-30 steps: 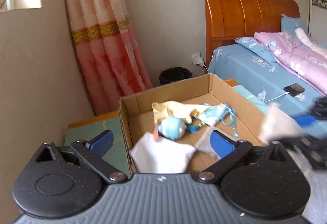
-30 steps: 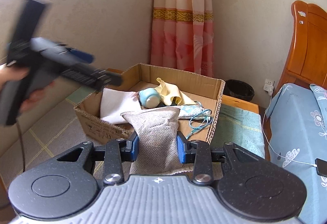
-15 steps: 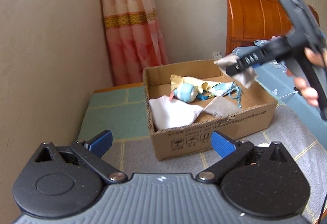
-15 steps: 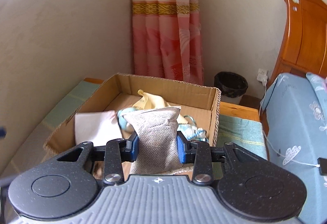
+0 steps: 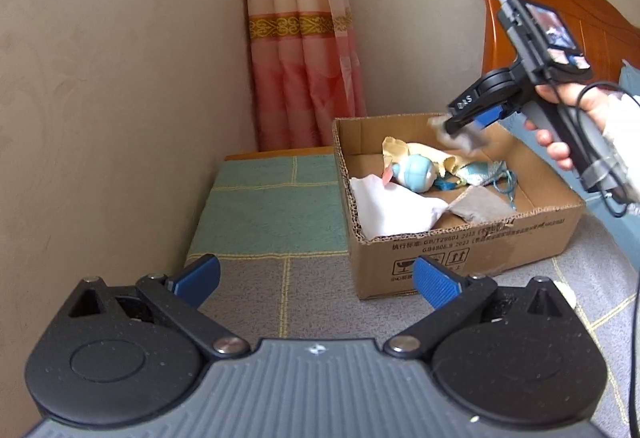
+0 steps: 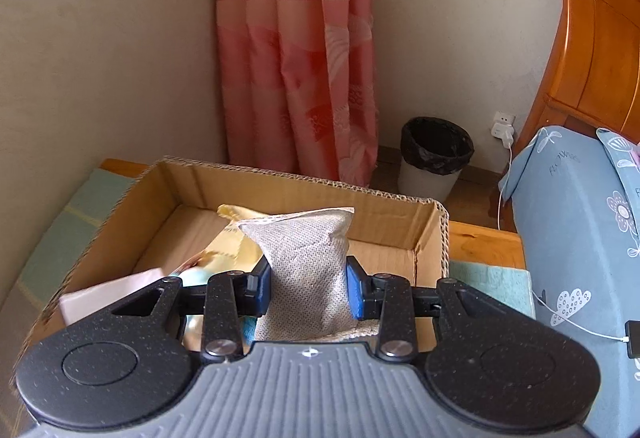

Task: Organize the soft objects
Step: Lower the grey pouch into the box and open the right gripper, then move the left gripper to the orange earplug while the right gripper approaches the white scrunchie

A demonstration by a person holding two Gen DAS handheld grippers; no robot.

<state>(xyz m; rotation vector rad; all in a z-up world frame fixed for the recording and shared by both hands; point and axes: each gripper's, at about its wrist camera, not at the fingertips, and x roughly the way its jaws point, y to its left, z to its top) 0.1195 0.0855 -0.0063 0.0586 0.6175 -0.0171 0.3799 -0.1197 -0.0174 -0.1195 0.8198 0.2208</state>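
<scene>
The right hand-held gripper (image 6: 307, 288) stays clenched on a grey pouch (image 6: 306, 266), both blue pads pressed into its sides. Since 0.5 s ago it has moved forward and now holds the pouch above the far part of the box (image 6: 304, 180), over a yellow cloth (image 6: 230, 238); in the left view the pouch (image 5: 460, 136) hangs blurred over the box's back wall. The left hand-held gripper (image 5: 316, 280) remains released, its 2 fingers spread wide and holding nothing, and it has drawn back a little more, so the box (image 5: 472, 250) sits farther ahead on the grey surface (image 5: 256, 286). Inside lie a white cloth (image 5: 394, 210), a blue round toy (image 5: 414, 174), a blue patterned bag (image 5: 482, 174) and a 2nd grey pouch (image 5: 478, 208), unmoved. Behind the box stand a pink curtain (image 6: 296, 78) and a bin (image 6: 434, 156).
</scene>
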